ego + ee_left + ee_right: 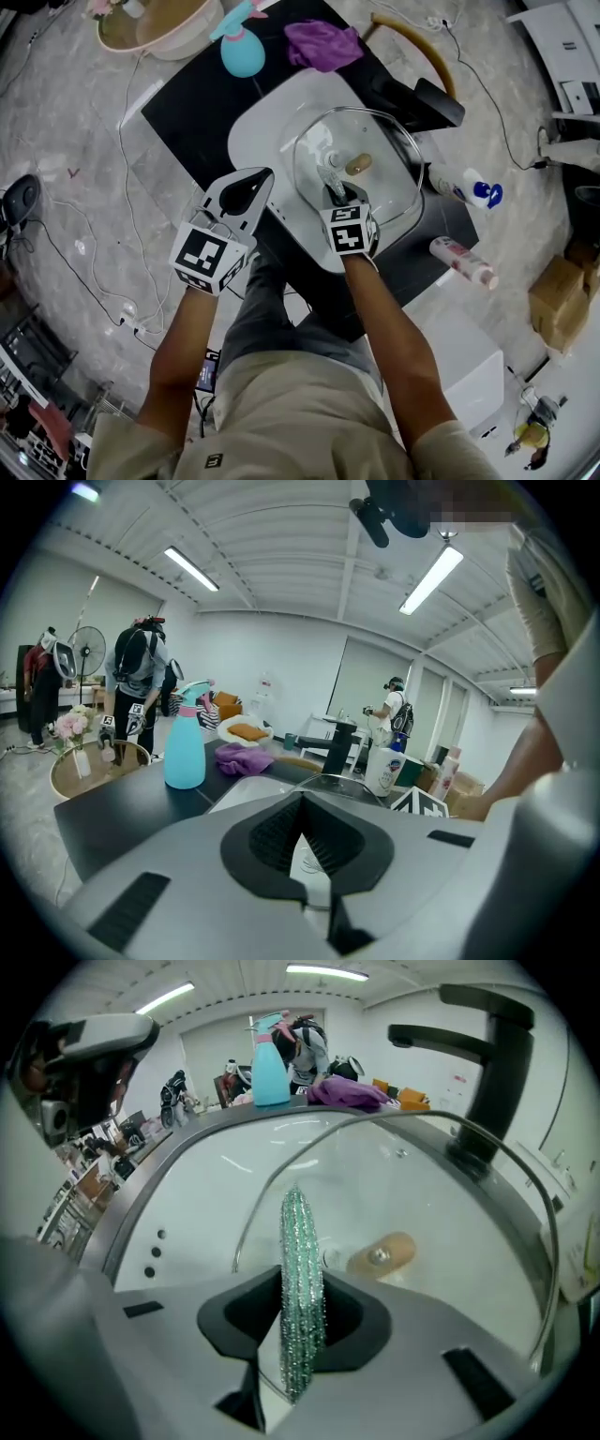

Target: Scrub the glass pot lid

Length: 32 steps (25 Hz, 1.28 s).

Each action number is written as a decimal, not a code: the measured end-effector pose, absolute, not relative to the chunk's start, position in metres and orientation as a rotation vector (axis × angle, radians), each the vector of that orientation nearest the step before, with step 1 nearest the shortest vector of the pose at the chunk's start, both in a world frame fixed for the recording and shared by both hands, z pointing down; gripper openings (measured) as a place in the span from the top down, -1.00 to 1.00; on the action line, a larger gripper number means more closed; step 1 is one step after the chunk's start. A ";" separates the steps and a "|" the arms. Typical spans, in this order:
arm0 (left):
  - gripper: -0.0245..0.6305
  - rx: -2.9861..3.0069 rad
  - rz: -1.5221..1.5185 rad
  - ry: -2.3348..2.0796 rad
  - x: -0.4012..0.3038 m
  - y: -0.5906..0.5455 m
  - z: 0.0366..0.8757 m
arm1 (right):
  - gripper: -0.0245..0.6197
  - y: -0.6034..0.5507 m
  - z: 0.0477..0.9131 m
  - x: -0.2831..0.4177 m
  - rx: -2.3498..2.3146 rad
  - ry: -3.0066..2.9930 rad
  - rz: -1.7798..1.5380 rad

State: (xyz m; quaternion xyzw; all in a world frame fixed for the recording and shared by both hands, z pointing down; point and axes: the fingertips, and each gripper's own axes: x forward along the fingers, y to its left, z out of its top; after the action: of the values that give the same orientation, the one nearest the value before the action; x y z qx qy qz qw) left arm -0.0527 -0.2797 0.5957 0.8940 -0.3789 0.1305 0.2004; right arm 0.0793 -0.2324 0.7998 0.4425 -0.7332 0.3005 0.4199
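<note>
Glass pot lid (380, 141), wooden knob (358, 165) upward, lies in the white sink (272, 122), toward its right edge. Right gripper (335, 193): jaws clamped on a glittery green scrub pad (302, 1279), over the lid just beside the knob. Left gripper (246, 193): jaws drawn together, nothing between them, at the sink's left rim.

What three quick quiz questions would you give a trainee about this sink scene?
1. True or false: the right hand-held gripper is shut on a glittery green scrub pad.
2. Where does the glass pot lid lie? A: on the floor. B: in the white sink. C: on the black counter.
3. Fill the blank: the spray bottle behind the sink is light ___ in colour.
Key: 1 true; 2 B; 3 blue.
</note>
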 end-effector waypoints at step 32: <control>0.90 2.459 0.330 -1.094 -0.077 -0.264 0.604 | 0.63 -0.273 0.799 0.038 1.089 -1.892 0.718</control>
State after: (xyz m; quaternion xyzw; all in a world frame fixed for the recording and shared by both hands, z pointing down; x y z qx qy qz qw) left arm -0.0765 -0.2643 0.6040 0.8860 -0.3941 0.1190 0.2133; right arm 0.0381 -0.2727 0.7991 0.4324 -0.7511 0.2851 0.4093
